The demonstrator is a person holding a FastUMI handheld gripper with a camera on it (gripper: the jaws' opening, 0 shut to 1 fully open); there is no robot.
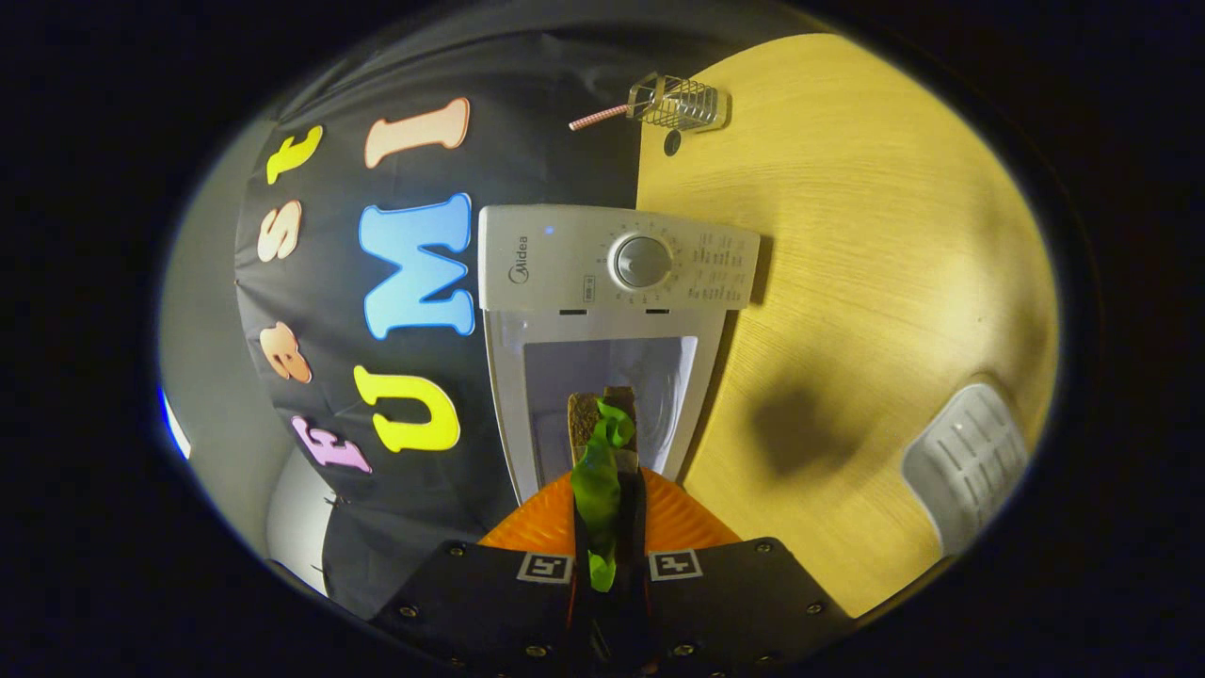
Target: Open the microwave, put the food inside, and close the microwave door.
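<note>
The gripper (pixel 607 565) has its two fingers drawn almost together, and between them they pinch a sandwich of brown bread with a green lettuce leaf (pixel 602 452) standing on its edge. Both fingers press on the sides of this food, so the jaws are nearly closed with only the sandwich thickness left between them. The lettuce hangs down over the gap toward the camera. Just under the sandwich and beside the fingers there is an orange ribbed plate (pixel 527 532); it is hard to tell if the food touches the plate or is lifted slightly above it.

Just ahead of the fingers is a white microwave oven (pixel 602 311). Its control panel with a round grey dial (pixel 642 261) is seen beyond the sandwich, and the pale cavity opening is directly behind the bread, so the door seems open. The view is rolled to one side, so the light wooden table (pixel 875 282) appears on the right of the microwave. A small wire basket with a striped straw (pixel 673 102) is far beyond the microwave. A white ribbed object (pixel 970 466) lies on the table, well apart from the gripper.
</note>
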